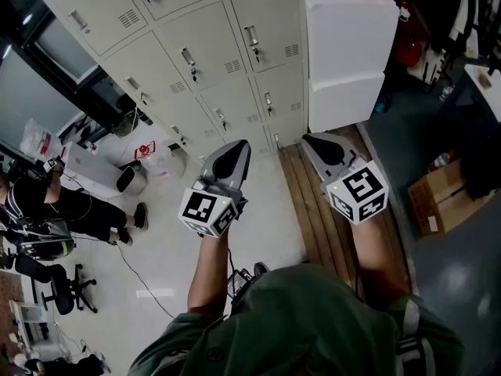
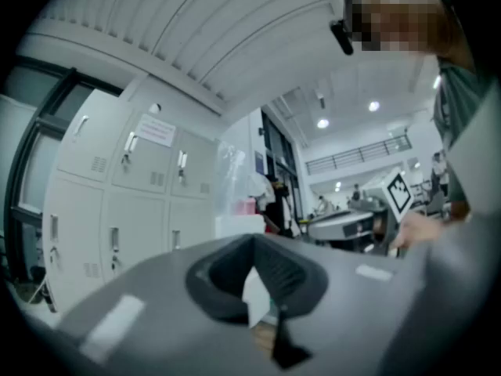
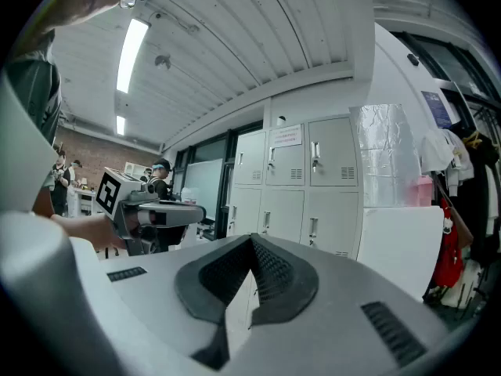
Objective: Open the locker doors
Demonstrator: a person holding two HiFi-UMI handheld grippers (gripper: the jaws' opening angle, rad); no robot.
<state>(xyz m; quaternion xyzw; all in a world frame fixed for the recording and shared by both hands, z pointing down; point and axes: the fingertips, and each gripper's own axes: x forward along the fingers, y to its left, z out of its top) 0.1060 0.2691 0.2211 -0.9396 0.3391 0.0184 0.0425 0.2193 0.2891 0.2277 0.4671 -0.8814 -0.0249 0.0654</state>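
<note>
Standing shut, every one: locker doors (image 1: 196,69) are sitting ahead, well apart from both tools, latches untouched. Left gripper (image 1: 237,149) and right gripper (image 1: 315,141) are pointing level toward the bank, side by side, each with jaws pressed together and gripping nothing. My read: person is holding them closed and squared up to pick a door — a handle is needing an opened jaw or hooked tip first, so no door is being worked yet.

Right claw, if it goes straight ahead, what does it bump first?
Probably the lockers: the right claw points at their closed lower doors, with nothing visible between, though depth is unclear.
</note>
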